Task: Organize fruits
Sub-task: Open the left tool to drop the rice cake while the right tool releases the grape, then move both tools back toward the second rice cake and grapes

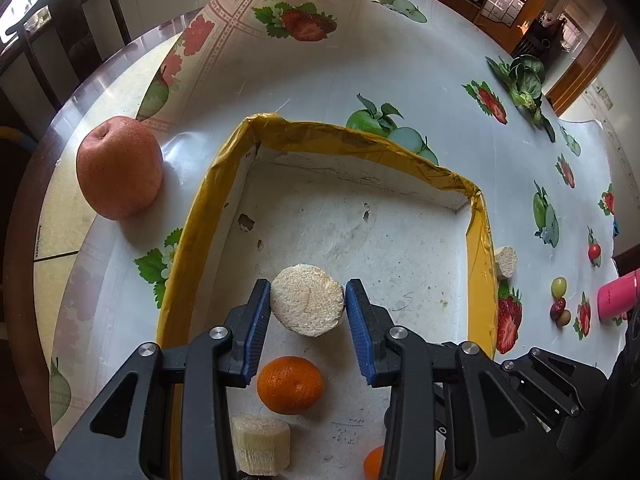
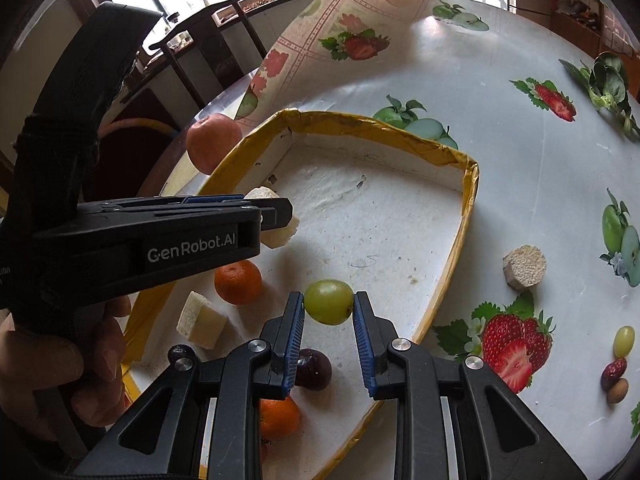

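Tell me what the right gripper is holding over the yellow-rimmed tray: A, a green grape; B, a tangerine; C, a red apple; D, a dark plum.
A: in the right wrist view the right gripper has its blue pads pressed on either side of a green grape, above the tray; the tangerine and dark plum lie in the tray, and the apple sits outside it.

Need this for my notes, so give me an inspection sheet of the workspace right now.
Surface: round table, fruit-print cloth.
Job's things: yellow-rimmed tray holding oranges; apple outside the tray.
Clutter: pink bottle, leafy greens.
Grippers: left gripper jaws shut on pale round chunk; right gripper jaws shut on green grape.
Cables: nothing seen.
Surroundings: chairs, windows.
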